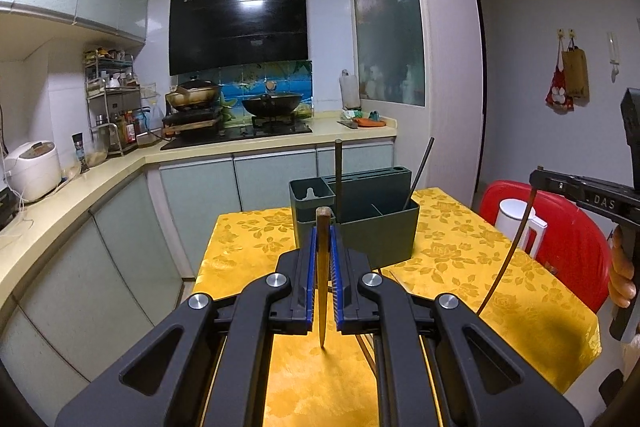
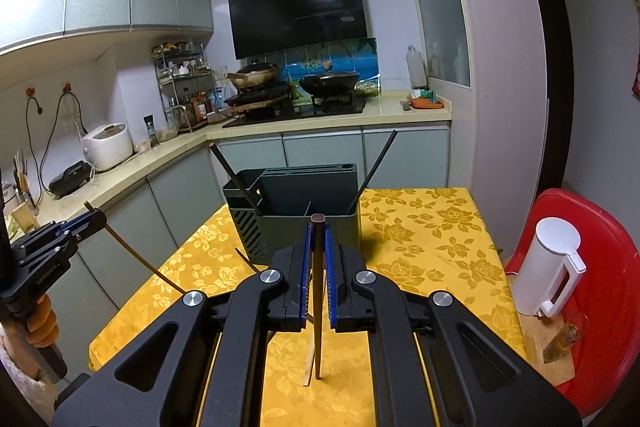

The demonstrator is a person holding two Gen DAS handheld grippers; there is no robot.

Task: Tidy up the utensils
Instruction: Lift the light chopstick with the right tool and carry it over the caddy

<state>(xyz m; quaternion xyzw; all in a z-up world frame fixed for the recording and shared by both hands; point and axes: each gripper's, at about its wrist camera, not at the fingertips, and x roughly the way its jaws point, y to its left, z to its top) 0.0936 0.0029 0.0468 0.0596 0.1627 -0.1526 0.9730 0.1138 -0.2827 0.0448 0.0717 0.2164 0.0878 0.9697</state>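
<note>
Standing in green holder [image 2: 296, 211]: two dark chopsticks [image 2: 374, 165].

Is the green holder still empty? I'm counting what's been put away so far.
No: two dark chopsticks already stand in the green holder on the yellow tablecloth.

Both wrist views face the holder [image 1: 356, 215], sharing table [image 2: 420, 227], seemingly close.

Red chair [image 2: 600, 291] cut off at frame edge; holder [image 2: 296, 195] contents mostly hidden.
</note>
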